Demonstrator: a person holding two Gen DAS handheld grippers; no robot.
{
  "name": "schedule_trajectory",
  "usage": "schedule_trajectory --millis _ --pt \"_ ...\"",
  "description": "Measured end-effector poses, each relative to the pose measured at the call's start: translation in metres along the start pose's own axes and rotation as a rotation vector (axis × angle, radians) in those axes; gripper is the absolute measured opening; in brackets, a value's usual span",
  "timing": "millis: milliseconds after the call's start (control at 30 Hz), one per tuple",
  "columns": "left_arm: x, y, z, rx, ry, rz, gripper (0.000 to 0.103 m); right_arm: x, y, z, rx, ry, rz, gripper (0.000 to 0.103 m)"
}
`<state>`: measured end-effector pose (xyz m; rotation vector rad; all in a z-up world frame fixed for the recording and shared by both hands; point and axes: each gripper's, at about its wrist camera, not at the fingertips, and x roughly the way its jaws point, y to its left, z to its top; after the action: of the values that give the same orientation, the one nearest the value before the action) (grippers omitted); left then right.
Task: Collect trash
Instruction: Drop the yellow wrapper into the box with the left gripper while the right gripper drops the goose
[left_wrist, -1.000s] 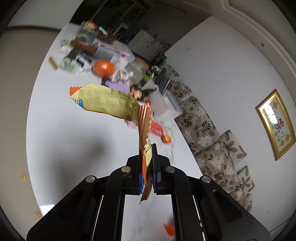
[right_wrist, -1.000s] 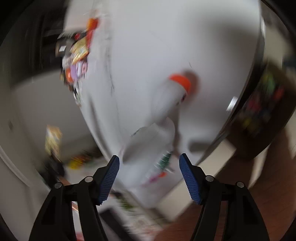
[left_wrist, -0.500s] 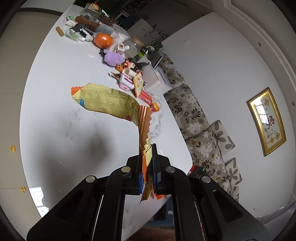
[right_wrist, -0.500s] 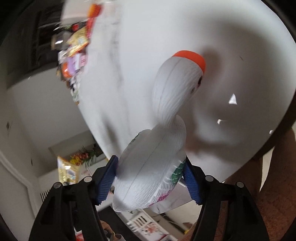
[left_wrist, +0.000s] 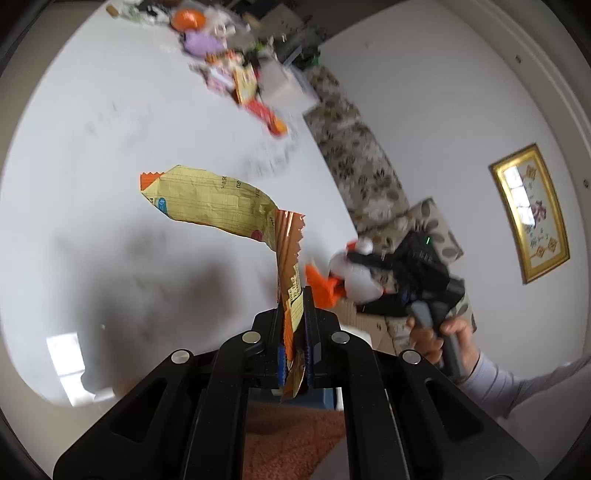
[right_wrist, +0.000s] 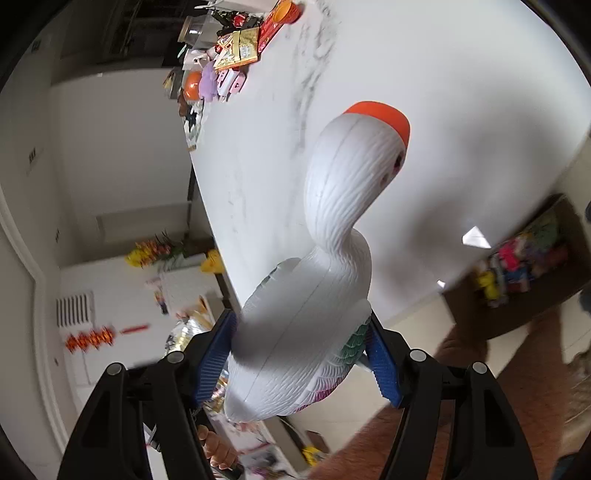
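The left claw (left_wrist: 294, 332) is clamped shut on a limp snack wrapper (left_wrist: 218, 203) hanging over the counter (left_wrist: 92, 147) near its edge; a swing could tear it loose. The right claw (right_wrist: 301, 354) grips a plastic goose (right_wrist: 332, 258) whose rounded body may slip. A second ago the goose lay unheld on the counter.

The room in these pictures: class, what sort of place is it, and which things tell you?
Most likely a home living room: a flowered sofa against the wall, a gold-framed picture hanging above, and a white marble-look table with snacks and toys.
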<state>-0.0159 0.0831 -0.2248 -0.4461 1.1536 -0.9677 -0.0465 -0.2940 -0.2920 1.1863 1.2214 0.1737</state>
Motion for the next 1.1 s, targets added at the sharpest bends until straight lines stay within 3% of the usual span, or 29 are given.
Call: schedule_trajectory --millis 200,333,567,667,733,767,800,833,867,900,1000,1100 --pt "0.076 -0.029 -0.065 -0.038 0.095 0.088 0.006 -0.04 -0.063 -0.02 -0.059 0.046 -0.06 0.066" --pt "0.138 -0.019 -0.111 -0.095 0.158 0.185 0.006 -0.049 -0.114 -0.031 -0.118 0.072 -0.191 0.066" --pt "0.267 0.053 -0.177 -0.242 0.264 0.346 0.006 0.0 -0.206 -0.025 -0.183 0.113 -0.426 0.067" --pt "0.309 0.086 -0.192 -0.311 0.292 0.386 0.006 0.03 -0.247 -0.014 -0.148 0.14 -0.46 0.067" --pt "0.336 0.11 -0.202 -0.321 0.315 0.452 0.006 0.049 -0.27 -0.008 -0.149 0.154 -0.483 0.067" --pt "0.345 0.12 -0.204 -0.335 0.328 0.465 0.011 0.063 -0.286 -0.002 -0.15 0.156 -0.511 0.067" --pt "0.358 0.133 -0.208 -0.363 0.351 0.481 0.025 0.069 -0.294 0.001 -0.154 0.161 -0.524 0.068" --pt "0.367 0.141 -0.209 -0.376 0.365 0.506 0.052 0.082 -0.309 0.006 -0.162 0.176 -0.559 0.068" --pt "0.376 0.152 -0.214 -0.386 0.385 0.56 0.062 0.09 -0.317 0.01 -0.167 0.184 -0.59 0.074" --pt "0.382 0.159 -0.216 -0.388 0.392 0.586 0.068 0.099 -0.328 0.014 -0.184 0.193 -0.645 0.079" --pt "0.387 0.172 -0.224 -0.418 0.407 0.613 0.076 0.118 -0.347 0.018 -0.225 0.213 -0.727 0.082" --pt "0.386 0.175 -0.225 -0.436 0.409 0.639 0.076 0.121 -0.353 0.015 -0.249 0.233 -0.737 0.085"
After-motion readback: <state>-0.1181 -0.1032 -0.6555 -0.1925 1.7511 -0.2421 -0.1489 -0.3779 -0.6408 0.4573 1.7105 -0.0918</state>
